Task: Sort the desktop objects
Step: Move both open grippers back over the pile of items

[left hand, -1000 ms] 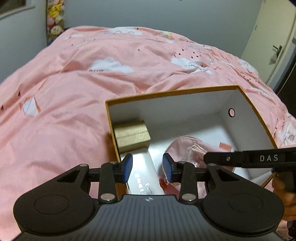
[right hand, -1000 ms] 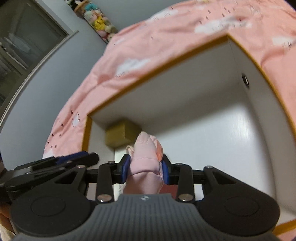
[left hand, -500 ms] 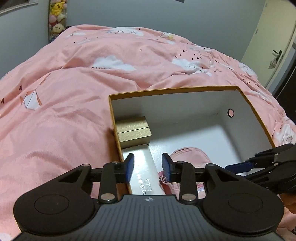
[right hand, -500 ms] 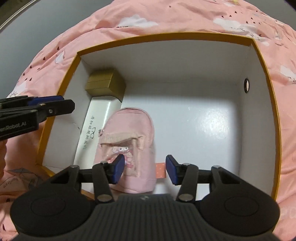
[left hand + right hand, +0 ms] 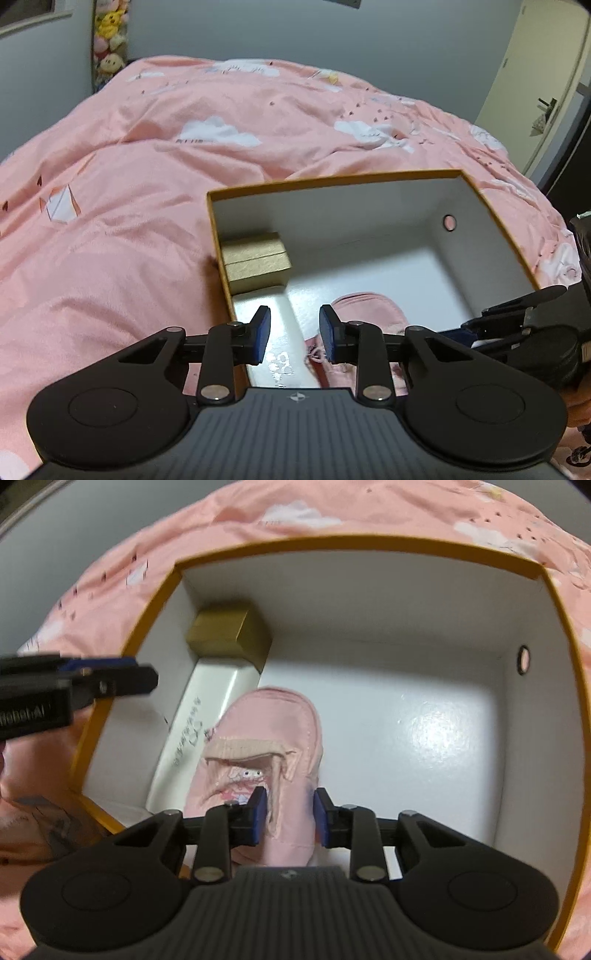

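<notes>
Grippers both angled down over open storage box sitting on pink bedcover. Box has orange rim, white inside.

Right gripper points steeply down into near part of box, directly above pink pouch. Jaws closing, gap narrow, pouch's lower end seen between the pads; pads look just off the fabric, not pressing it, contact hard to confirm. Pouch lies flat on box floor, cartoon print facing up, near the front wall, touching or just beside white case on its left. White case lies lengthwise along left wall, printed text on top. Gold box sits in far-left corner, right behind white case's far end.

Left gripper held lower-angled at near-left corner of box, over the rim. Jaws closing, gap narrow, nothing gripped; white case and edge of pouch seen through the gap below. In the right wrist view left gripper's fingers come in from the left edge, hovering above box's left wall. Part of a hand visible bottom-left behind it. Right side of box floor bare, small round hole in right wall.
</notes>
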A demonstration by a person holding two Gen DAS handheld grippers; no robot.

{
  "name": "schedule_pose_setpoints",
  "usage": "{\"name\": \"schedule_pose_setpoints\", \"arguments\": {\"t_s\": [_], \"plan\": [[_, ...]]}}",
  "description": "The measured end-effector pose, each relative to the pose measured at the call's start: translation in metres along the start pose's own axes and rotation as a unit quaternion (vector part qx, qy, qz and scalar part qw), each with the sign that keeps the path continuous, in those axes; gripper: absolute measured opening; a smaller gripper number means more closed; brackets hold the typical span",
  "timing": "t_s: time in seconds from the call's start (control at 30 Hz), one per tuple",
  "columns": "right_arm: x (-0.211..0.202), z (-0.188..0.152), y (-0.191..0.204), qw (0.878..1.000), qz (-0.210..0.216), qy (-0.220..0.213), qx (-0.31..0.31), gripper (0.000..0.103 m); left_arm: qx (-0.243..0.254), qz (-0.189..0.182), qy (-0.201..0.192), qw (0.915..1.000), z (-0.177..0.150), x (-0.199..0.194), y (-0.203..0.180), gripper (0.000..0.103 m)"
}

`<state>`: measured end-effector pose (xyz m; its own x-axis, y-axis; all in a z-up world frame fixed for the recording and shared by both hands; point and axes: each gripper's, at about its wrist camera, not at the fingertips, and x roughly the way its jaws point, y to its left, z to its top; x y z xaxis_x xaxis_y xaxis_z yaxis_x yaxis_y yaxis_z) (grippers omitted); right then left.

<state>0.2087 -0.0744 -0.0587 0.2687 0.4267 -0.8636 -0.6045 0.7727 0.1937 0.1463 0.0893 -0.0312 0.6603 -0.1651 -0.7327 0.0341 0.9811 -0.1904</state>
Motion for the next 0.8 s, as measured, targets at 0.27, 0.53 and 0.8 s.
{"name": "schedule_pose_setpoints", "arguments": {"t_s": [0.27,0.53,0.8], "plan": [[-0.068,-0.034,-0.005,0.992,0.017,-0.124,0.013,0.031,0.002,-0.012,-0.025,0.9996,-0.017,-0.041,-0.027,0.033],[-0.113,-0.107,0.007,0.996,0.027,-0.09,-0.001,0.031,0.072,-0.056,0.047,0.9947,-0.067,-0.069,-0.081,0.032],[-0.106,-0.163,0.016,0.997,0.07,0.009,0.043,0.034,0.128,-0.095,0.185,0.9697,-0.118,-0.066,-0.118,0.03]]}}
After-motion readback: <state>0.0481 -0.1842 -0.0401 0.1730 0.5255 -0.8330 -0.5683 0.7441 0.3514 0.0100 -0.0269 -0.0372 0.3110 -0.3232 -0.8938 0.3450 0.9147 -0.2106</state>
